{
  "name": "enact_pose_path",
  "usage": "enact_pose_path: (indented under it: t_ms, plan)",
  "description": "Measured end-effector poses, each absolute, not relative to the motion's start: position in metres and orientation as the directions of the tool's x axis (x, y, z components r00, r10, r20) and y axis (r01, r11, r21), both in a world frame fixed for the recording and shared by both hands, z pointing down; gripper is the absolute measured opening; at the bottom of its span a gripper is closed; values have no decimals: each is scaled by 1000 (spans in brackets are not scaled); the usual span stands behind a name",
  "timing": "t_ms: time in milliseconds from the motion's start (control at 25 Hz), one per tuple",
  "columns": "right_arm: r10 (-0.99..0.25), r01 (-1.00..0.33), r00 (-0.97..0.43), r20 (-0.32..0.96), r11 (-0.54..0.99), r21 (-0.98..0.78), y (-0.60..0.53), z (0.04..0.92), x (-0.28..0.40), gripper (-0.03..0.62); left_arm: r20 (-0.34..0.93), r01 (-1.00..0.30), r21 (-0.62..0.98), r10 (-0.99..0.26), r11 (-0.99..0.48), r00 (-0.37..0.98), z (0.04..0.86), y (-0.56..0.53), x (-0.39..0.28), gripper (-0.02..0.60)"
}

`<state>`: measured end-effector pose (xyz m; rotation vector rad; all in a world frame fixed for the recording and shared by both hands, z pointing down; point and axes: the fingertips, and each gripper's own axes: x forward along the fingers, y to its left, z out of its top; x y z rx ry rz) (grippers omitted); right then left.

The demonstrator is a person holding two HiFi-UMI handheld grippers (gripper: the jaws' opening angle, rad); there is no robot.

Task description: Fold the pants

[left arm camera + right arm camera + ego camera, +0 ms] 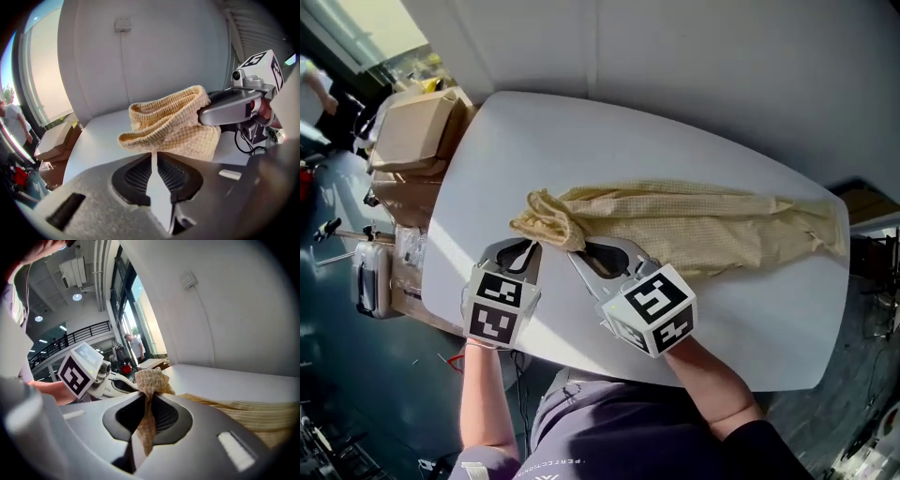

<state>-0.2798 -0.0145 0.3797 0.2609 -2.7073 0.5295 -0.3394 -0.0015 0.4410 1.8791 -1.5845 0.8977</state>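
Head view: pale yellow checked fabric pants (694, 230) lie stretched along the white oval worktop (581, 141), one end bunched and raised. The left hand-held gripper (532, 246) and right hand-held gripper (574, 255) both pinch that bunched end, jaws narrow.

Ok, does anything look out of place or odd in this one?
Nothing looks spilled or damaged. The pants lie lengthwise on the table. The one untidy spot is the end nearest the person, bunched into a wad where the left tool and right tool both pinch it.
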Motion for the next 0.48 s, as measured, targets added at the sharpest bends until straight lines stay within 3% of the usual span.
enact_pose_path:
  t_ms: [480]
  plan:
    - [-433, -541, -835, 338, 759, -363, -93, 370, -118, 31, 717, -919, -40, -652, -392, 247, 419, -71, -201, 40]
